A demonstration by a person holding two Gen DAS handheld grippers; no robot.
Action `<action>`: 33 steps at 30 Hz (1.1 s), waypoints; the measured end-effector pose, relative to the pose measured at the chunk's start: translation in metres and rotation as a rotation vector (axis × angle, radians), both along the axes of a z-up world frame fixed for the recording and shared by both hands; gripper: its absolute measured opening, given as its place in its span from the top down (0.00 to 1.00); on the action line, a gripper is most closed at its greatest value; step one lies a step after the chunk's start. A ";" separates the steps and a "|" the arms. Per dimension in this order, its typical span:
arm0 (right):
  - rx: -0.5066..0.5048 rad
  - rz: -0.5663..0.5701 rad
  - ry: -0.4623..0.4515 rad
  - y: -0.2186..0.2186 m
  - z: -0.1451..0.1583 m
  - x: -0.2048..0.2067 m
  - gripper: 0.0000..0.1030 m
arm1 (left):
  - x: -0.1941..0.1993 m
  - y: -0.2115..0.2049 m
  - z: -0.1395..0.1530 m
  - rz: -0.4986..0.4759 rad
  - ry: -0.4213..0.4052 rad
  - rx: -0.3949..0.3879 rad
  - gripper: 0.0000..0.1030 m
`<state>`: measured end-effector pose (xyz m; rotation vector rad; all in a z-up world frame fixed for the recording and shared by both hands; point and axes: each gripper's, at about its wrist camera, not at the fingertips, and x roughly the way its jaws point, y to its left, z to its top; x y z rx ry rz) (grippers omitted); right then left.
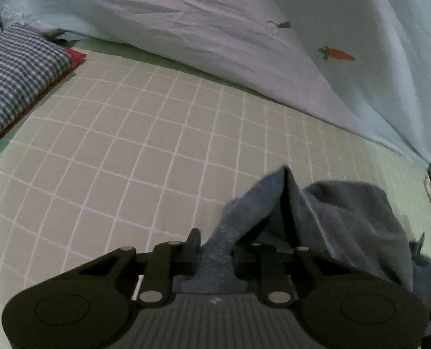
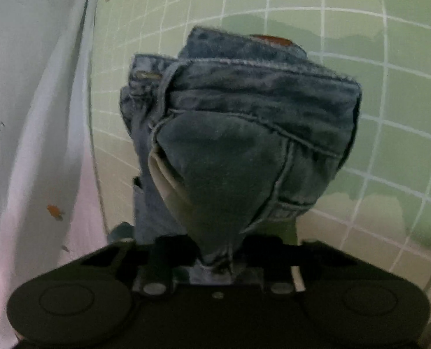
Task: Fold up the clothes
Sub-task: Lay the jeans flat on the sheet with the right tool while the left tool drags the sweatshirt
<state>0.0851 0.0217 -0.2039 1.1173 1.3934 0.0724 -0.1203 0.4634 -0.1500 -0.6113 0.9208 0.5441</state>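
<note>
Two grippers are each pinching the same jeans. The left gripper point(image 1: 215, 250) is clamping a bunched strip of jeans point(image 1: 326, 221) that is running forward and to its right above the green checked sheet point(image 1: 128, 133). The right gripper point(image 2: 215, 258) is clamping the jeans point(image 2: 244, 133) near a pocket, with the waistband lying crosswise ahead of its fingers.

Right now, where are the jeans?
The jeans hang bunched between both tools, pinched in the left tool and the right tool, above the green checked sheet, near the white carrot-print bedding.
</note>
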 end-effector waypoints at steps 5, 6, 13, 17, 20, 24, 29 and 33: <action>0.022 0.015 -0.108 0.008 0.025 0.030 0.84 | 0.020 0.010 0.018 0.005 -0.044 0.062 0.83; 0.036 0.014 -0.138 0.011 0.033 0.040 0.84 | 0.026 0.010 0.027 0.000 -0.061 0.095 0.83; 0.120 -0.009 -0.379 0.033 0.111 0.122 0.86 | 0.072 0.030 0.104 0.002 -0.249 0.260 0.84; 0.208 -0.019 -0.526 0.033 0.153 0.135 0.86 | 0.068 0.018 0.168 -0.014 -0.426 0.368 0.84; 0.257 -0.016 -0.644 0.026 0.177 0.133 0.86 | 0.045 -0.005 0.189 -0.039 -0.497 0.440 0.83; 0.170 0.021 -0.671 0.006 0.166 0.120 0.84 | 0.020 -0.026 0.157 -0.043 -0.416 0.342 0.79; -0.194 0.096 -0.383 -0.022 0.086 0.099 0.50 | -0.029 -0.032 0.076 0.126 -0.249 0.051 0.80; -0.234 0.178 -0.267 -0.030 0.046 0.071 0.29 | -0.077 -0.034 0.031 0.300 -0.205 -0.157 0.69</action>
